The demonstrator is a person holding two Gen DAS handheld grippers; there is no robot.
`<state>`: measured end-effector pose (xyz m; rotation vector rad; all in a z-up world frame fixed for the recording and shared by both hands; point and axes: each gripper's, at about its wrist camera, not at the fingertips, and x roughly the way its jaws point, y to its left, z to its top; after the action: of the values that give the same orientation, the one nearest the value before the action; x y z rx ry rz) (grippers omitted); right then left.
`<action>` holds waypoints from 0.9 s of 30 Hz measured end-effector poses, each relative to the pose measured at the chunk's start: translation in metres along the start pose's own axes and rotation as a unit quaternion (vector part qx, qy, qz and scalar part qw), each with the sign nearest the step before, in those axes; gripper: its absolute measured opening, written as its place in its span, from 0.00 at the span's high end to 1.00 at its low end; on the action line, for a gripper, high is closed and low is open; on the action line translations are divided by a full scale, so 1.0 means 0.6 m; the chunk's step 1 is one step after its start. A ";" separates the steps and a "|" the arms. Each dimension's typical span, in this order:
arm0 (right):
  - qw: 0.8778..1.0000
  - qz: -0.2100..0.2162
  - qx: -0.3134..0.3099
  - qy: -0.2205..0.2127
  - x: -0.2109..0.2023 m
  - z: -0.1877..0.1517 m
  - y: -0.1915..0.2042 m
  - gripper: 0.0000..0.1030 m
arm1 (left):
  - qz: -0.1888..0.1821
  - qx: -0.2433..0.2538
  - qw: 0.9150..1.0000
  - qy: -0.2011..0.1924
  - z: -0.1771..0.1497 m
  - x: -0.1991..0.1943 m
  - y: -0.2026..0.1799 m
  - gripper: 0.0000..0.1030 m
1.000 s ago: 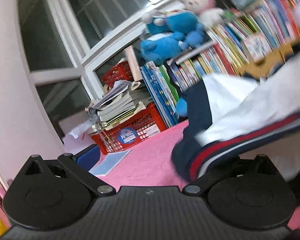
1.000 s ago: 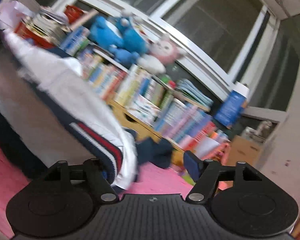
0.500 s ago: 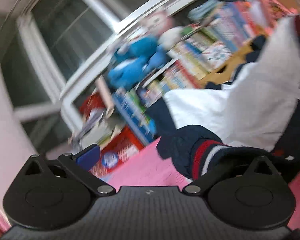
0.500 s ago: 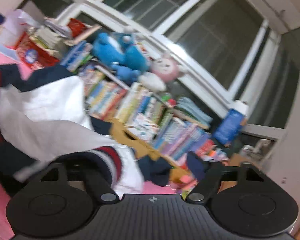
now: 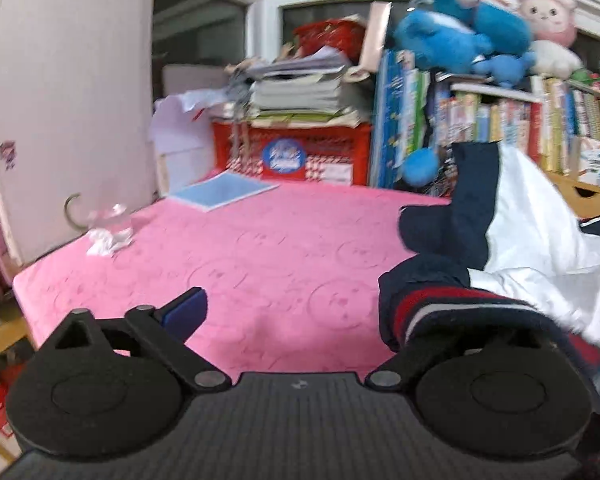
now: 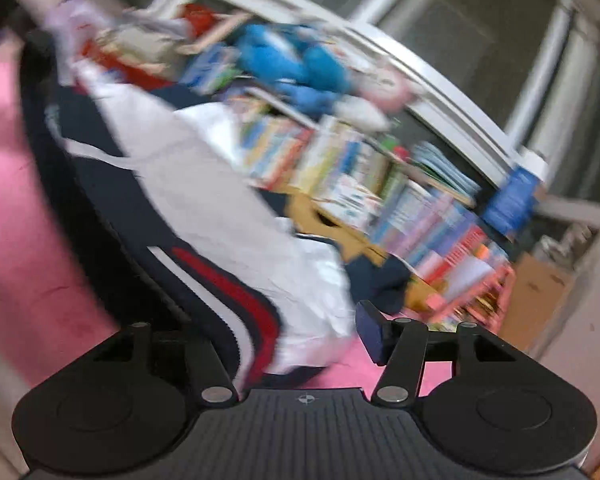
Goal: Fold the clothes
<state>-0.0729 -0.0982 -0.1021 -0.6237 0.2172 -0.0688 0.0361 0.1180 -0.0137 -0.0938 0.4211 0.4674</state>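
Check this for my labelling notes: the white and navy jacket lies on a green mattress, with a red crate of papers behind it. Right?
Not quite. The mattress is pink, not green, as the left wrist view shows. The rest holds: the white and navy jacket lies on it, and the red crate stacked with papers stands behind.

Qty: 1 jacket (image 5: 516, 232), 2 grippers (left (image 5: 300, 312), right (image 6: 300, 332)), 1 pink mattress (image 5: 260, 248), 2 red crates (image 5: 300, 152), 1 blue booklet (image 5: 224, 190), 1 pink plush (image 5: 548, 12).
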 end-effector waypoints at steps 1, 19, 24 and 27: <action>1.000 0.005 -0.003 0.004 -0.002 -0.005 0.009 0.45 | -0.002 -0.011 1.000 0.006 0.001 0.002 0.005 0.06; 0.990 -0.083 0.103 0.050 -0.030 -0.049 -0.227 0.16 | -0.071 0.101 0.992 0.012 -0.059 -0.080 0.014 0.00; 0.994 -0.008 0.056 0.092 -0.029 -0.091 -0.206 0.22 | -0.070 0.181 0.981 0.025 -0.100 -0.090 -0.015 0.00; 0.996 0.057 0.019 0.072 -0.057 -0.098 -0.190 0.23 | -0.078 0.219 0.973 0.002 -0.109 -0.111 -0.019 0.00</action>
<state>-0.1192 -0.2199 -0.0753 -0.5680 0.3888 -0.0076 -0.0369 0.0684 -0.0458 0.2984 0.5082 0.2116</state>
